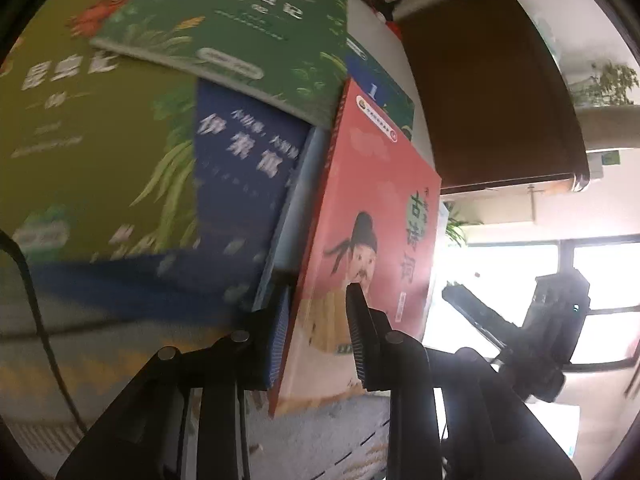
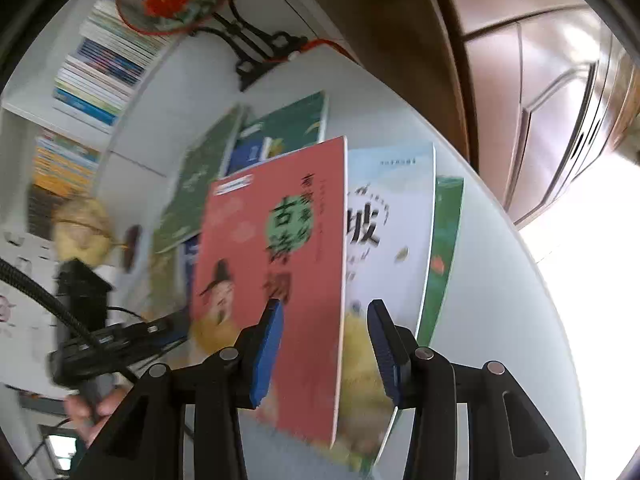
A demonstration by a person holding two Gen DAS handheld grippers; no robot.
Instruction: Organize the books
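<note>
The round white table (image 2: 500, 288) fills the right half of the right wrist view, and it carries the loose books because they are the ones waiting to be sorted. Behind it, at the upper left of that frame, the white bookshelf (image 2: 96, 76) already holds tight rows of spines, so it is probably where the books are meant to end up.

In the left wrist view the scattered pile takes up the whole left half: an olive-green book (image 1: 80, 140) at the far left, a dark green book (image 1: 240, 28) lying over it at the top centre, and a navy book (image 1: 240, 168) partly tucked under both. They overlap at odd angles, so they look unsorted.

The red book (image 1: 368, 240) stands nearly upright at the centre of the frame, lifted clear of the pile. The left gripper (image 1: 316, 320) is clamped on its lower edge, one finger on each face, which is what keeps it standing.

In the right wrist view the red book (image 2: 272, 272) covers part of a pale book (image 2: 392, 216) and a green book (image 2: 444, 256) on the table. The right gripper (image 2: 324, 340) stands wide, its fingers either side of the red book's edge without clearly touching it, apparently ready to steady or take the book.
</note>
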